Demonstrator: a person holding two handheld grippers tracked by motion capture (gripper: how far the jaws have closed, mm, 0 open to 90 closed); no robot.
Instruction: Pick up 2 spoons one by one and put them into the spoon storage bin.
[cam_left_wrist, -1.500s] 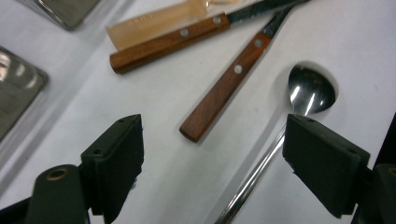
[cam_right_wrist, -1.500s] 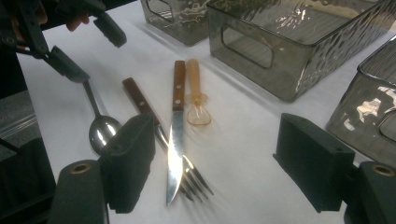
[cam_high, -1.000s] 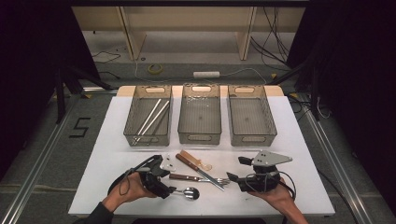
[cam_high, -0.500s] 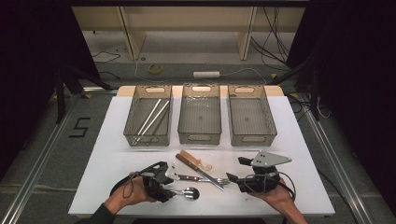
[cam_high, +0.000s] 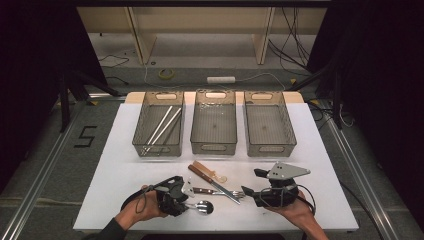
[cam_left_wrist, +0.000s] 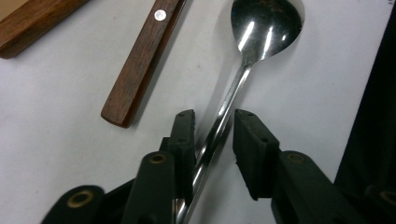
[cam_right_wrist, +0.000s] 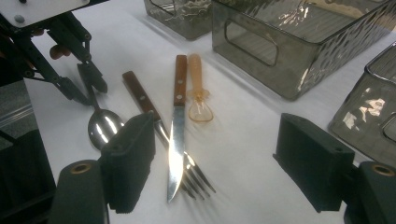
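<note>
A steel spoon (cam_high: 202, 206) lies near the front edge of the white table (cam_high: 320, 165), bowl to the right. My left gripper (cam_high: 189, 204) is low over its handle. In the left gripper view the handle (cam_left_wrist: 224, 116) runs between the jaws of the left gripper (cam_left_wrist: 214, 123), which have just been closing. One pad touches the handle and a thin gap remains at the other. My right gripper (cam_high: 252, 184) is open wide and points left at the knife (cam_high: 215, 182) and fork (cam_high: 212, 191). In the right gripper view, the right gripper (cam_right_wrist: 219, 140) is above the knife (cam_right_wrist: 176, 130), with nothing gripped.
An amber plastic spoon (cam_high: 212, 172) lies beside the knife. Three clear bins stand behind: the left bin (cam_high: 137, 145) holds metal sticks, while the middle bin (cam_high: 214, 147) and right bin (cam_high: 270, 147) stand beside it. The table's front edge is close to both hands.
The left gripper has settled slightly lower and nearer over the spoon handle, and its jaws look narrower. The right gripper and the cutlery have not moved.
</note>
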